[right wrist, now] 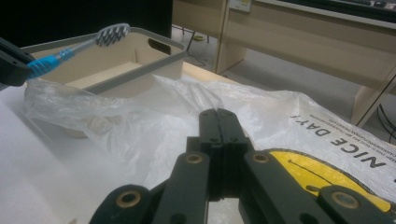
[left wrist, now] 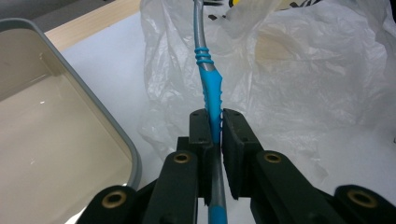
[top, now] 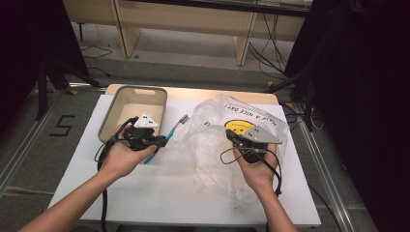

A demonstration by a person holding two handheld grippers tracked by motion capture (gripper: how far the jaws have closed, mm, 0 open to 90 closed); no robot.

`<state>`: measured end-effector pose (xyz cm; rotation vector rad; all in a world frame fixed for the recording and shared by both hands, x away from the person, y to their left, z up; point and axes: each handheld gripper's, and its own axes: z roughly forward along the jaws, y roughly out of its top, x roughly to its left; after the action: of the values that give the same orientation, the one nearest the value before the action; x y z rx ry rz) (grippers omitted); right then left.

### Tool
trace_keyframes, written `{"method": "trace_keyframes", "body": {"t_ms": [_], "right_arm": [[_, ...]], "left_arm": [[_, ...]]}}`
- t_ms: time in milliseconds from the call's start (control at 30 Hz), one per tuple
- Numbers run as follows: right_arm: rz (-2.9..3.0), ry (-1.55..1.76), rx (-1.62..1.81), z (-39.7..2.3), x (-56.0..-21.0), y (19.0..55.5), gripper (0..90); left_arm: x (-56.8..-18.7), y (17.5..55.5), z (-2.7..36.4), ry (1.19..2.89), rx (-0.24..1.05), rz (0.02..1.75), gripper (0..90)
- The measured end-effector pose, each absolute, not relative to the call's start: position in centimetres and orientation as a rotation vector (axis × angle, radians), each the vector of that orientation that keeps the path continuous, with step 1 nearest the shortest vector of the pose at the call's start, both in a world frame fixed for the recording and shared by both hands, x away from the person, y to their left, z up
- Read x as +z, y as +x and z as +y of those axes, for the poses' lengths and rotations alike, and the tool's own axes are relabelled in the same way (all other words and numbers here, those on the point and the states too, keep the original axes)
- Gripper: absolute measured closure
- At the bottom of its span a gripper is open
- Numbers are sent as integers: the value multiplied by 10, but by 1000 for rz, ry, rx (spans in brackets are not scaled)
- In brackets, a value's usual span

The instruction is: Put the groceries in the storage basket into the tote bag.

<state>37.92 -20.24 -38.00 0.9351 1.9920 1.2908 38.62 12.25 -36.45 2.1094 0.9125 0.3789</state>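
A toothbrush (top: 170, 134) with a blue and grey handle hangs over the white table, bristles pointing away from me. My left gripper (top: 157, 141) is shut on its handle; in the left gripper view the pads (left wrist: 233, 135) press on the blue grip of the toothbrush (left wrist: 210, 84), beside the bin. A clear plastic bag (top: 208, 145) with a yellow smiley print lies crumpled at centre right. My right gripper (top: 228, 131) sits on it with its jaws shut; folds of the bag (right wrist: 140, 121) run up to the right gripper's (right wrist: 218, 114) tips. The toothbrush (right wrist: 70, 51) shows at upper left there.
A beige bin (top: 109, 113) with a grey rim stands at the table's back left, nothing inside it. The white table top (top: 169, 193) is bare toward me. Black stands and cables flank the table, and a wooden bench stands behind it.
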Motion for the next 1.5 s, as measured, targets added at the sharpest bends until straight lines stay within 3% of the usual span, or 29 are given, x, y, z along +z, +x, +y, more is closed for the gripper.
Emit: {"method": "trace_keyframes", "body": {"t_ms": [1500], "right_arm": [[1998, 930, 1293, -201, -380, 379, 900]], "left_arm": [[-394, 366, 62, 2247, 306, 769, 822]]}}
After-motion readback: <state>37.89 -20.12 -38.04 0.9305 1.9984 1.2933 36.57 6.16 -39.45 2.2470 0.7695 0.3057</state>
